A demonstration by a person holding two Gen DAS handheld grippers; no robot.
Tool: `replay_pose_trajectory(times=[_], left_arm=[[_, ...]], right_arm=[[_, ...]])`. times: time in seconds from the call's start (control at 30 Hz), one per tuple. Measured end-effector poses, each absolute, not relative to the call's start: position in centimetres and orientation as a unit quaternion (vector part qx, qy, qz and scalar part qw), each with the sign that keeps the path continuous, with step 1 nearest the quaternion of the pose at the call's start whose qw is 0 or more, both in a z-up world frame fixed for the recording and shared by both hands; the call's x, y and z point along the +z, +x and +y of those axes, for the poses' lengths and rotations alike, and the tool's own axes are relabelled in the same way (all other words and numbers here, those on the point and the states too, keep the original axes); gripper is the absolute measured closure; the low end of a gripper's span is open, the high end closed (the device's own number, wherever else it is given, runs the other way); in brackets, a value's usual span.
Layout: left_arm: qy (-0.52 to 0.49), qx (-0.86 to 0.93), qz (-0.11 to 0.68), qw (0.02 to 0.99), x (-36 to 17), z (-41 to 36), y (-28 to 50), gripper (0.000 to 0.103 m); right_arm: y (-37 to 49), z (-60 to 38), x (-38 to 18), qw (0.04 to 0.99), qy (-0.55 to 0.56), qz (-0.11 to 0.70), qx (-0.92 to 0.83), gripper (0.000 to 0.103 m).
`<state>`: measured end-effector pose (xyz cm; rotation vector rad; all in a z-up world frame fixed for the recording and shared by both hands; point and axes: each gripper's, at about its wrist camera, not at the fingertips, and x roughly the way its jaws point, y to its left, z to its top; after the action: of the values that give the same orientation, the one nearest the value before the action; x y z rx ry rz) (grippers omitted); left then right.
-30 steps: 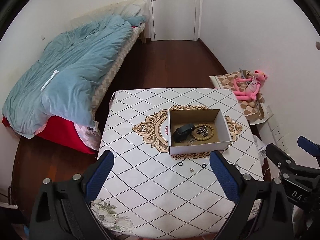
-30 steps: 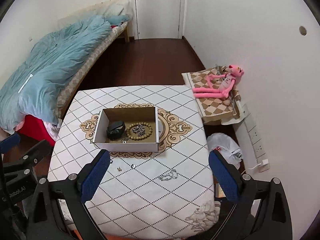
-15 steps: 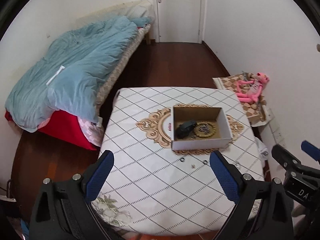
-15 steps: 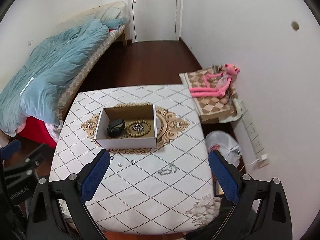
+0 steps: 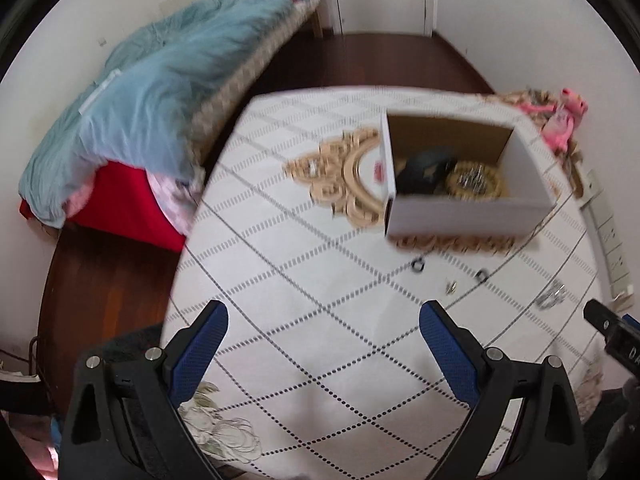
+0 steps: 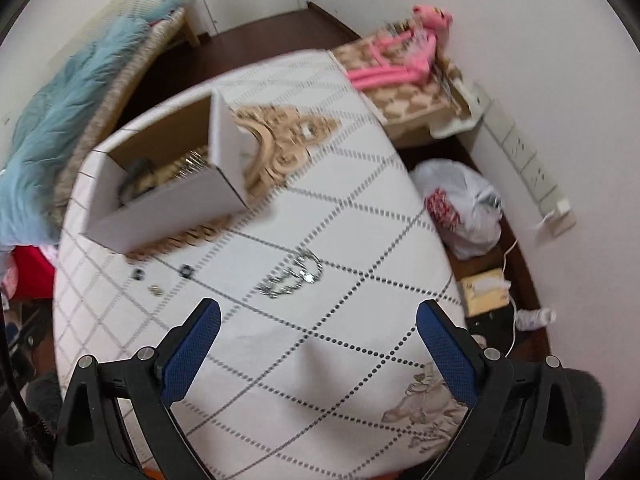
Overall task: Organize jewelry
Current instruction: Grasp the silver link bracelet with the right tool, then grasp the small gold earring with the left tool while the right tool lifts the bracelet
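Observation:
A white cardboard box (image 5: 468,212) (image 6: 168,208) stands on the patterned table and holds a dark watch (image 5: 424,168) and a wooden bead bracelet (image 5: 476,184). In front of it lie two small dark rings (image 5: 417,265) (image 6: 186,271), a tiny earring (image 5: 451,288) (image 6: 155,289) and a silver chain (image 6: 294,276) (image 5: 554,298). My left gripper (image 5: 324,340) is open and empty over the table's near part. My right gripper (image 6: 318,336) is open and empty just short of the silver chain.
A bed with a blue duvet (image 5: 152,92) stands to the left. A low stand with a pink plush toy (image 6: 404,60) and a white plastic bag (image 6: 464,204) are on the floor to the right, by the wall sockets (image 6: 532,168).
Both grippers have dropped toward the table and moved forward. The right one has turned so the box now sits up left and the silver chain is close ahead. Both stay open.

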<state>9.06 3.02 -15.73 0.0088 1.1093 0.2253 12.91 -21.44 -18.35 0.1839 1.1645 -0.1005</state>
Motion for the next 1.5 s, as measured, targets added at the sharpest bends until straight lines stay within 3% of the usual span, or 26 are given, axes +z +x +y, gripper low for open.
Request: replay_pose_trajectory(times=[0.23,0.43,0.47,0.53,0.83,1.03,1.2,1.37,1.5], left_arm=[[0.011,0.107,0.542,0.834,-18.6,3.1,10.1,0.005],[0.023,0.102,0.545,0.832,-19.4,3.1,10.6,0.005],[0.024,0.101,0.546,0.831,-19.5,3.1,10.6,0.005],[0.021,0.093,0.55,0.83,-19.9,2.9,10.7,0.005],[-0.001,0.037,0.556,0.831,-20.6,0.6,11.0,0.006],[-0.012,0.001,0.562,0.827,-21.6,-1.3,11.8,0.007],[-0.005,-0.013,0.567,0.823,-22.9,-3.0,12.8,0.037],[0.001,-0.011,0.556,0.831,-23.4,-4.0,13.5,0.047],[0.0,-0.014,0.547,0.837,-23.2,-4.4,13.9,0.064]], right_arm=[[15.0,-19.6,-22.2,0.835,0.079,0.544,-0.043,0.02],[15.9,-17.1,-24.4,0.839,0.02,0.54,-0.067,0.045],[15.7,-16.8,-24.5,0.842,0.018,0.536,-0.064,0.051],[15.5,-16.6,-24.3,0.845,0.017,0.531,-0.061,0.093],[13.1,-21.6,-22.0,0.841,0.152,0.519,-0.032,0.096],[11.6,-22.6,-21.2,0.84,0.164,0.517,-0.028,0.096],[11.4,-22.7,-22.1,0.839,0.162,0.518,-0.042,0.096],[11.5,-22.6,-22.4,0.839,0.156,0.52,-0.045,0.096],[11.7,-22.7,-22.4,0.838,0.154,0.521,-0.048,0.096]])
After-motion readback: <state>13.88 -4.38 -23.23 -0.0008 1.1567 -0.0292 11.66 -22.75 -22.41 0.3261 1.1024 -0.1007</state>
